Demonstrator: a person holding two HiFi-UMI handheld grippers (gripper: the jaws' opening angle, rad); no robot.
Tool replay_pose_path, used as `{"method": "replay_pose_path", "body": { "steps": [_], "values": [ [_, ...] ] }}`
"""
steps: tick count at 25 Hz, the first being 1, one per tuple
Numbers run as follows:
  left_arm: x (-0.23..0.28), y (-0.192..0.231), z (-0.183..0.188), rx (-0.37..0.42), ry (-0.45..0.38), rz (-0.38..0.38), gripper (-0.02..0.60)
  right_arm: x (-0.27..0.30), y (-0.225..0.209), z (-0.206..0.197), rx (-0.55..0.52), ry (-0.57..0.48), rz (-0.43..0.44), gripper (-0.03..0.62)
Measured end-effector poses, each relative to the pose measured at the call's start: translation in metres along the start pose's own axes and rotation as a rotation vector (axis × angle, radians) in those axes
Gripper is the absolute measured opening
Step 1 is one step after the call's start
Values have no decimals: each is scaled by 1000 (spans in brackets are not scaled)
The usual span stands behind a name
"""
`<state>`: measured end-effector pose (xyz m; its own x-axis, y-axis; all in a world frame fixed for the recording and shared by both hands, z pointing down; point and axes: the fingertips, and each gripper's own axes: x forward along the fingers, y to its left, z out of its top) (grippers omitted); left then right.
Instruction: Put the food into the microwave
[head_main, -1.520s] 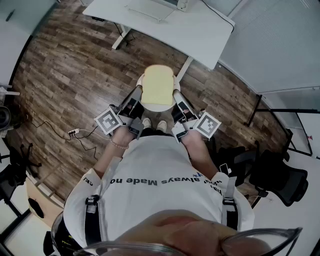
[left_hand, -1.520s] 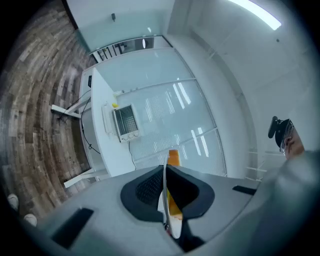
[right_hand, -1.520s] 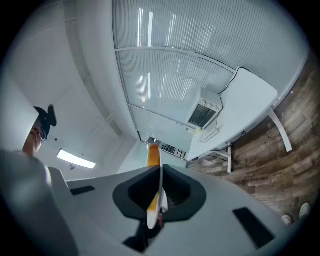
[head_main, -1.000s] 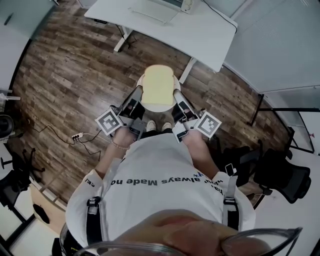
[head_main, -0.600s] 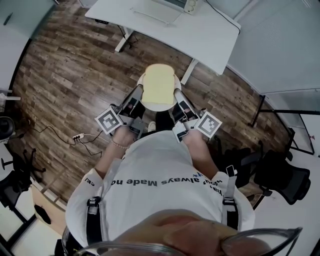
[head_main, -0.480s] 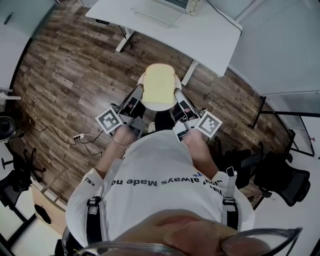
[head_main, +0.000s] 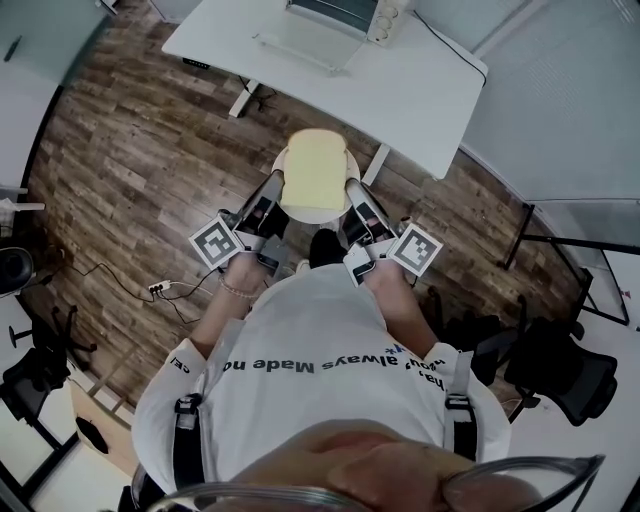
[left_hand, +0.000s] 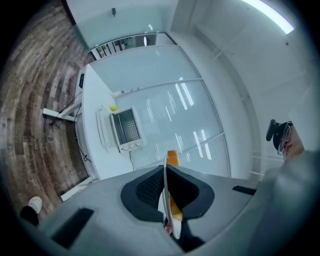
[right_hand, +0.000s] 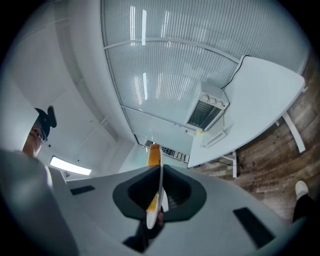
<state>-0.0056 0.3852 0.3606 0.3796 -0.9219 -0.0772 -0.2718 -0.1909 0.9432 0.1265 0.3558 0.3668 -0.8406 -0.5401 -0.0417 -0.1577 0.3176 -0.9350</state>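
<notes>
Seen from above, two hand-held grippers are held out in front of a standing person. At the left, the left gripper (head_main: 277, 188) is clamped on the left rim of one white plate (head_main: 330, 212), with the rim pinched thin between its two jaws. One slice of yellow bread (head_main: 314, 170) lies flat on the plate and covers most of it. At the right, the right gripper (head_main: 354, 192) is clamped in the same way on the plate's right rim. The plate is thus carried level between the two grippers, above a wood floor (head_main: 140, 140). Farther away, one white table (head_main: 420, 80) is seen. One microwave (head_main: 345, 12) stands on the table's far side, well apart from the plate.
</notes>
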Motion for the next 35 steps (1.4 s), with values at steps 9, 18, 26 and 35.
{"method": "replay_pose_path", "body": {
  "steps": [9,18,26,35],
  "values": [
    [86,16,24,2,4,15,18,44,-32,74,13,8,-4,21],
    [145,29,42,3,-20,16,18,77,-54,125,4,38,7,21],
    [178,44,66,3,-22,14,18,110,-70,149,9,32,1,21],
    [218,75,108,-10,11,10,18,161,-93,170,23,-2,-33,21]
  ]
}}
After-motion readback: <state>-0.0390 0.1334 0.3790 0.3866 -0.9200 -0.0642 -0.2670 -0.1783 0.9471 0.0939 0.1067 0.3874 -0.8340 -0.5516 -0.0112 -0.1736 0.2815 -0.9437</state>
